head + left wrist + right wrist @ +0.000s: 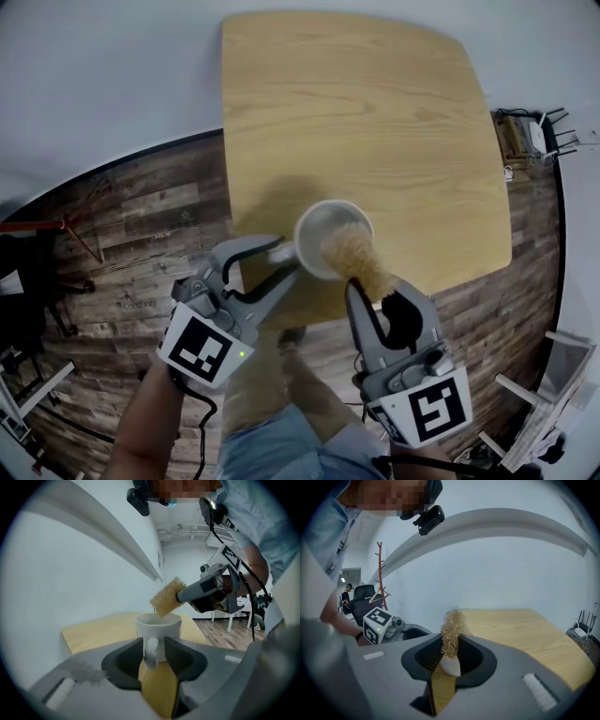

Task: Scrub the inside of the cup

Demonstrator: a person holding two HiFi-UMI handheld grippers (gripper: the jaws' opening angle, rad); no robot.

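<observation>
A white cup (323,234) stands upright near the front edge of the wooden table (375,112). My left gripper (284,258) is open, its jaws either side of the cup's handle (151,649); the right pad stands clear of it. In the left gripper view the cup (159,626) fills the gap ahead of the left gripper (153,652). My right gripper (380,292) is shut on a tan fibrous scrubber (358,258), which hangs tilted over the cup's near rim. Seen from the right gripper (451,651), the scrubber (452,630) hides most of the cup.
The table's front edge runs just below the cup, with dark plank floor (141,244) beyond it. A rack with small items (530,136) stands off the table's right side. A coat stand (380,573) and a person far off (347,592) are at the room's left.
</observation>
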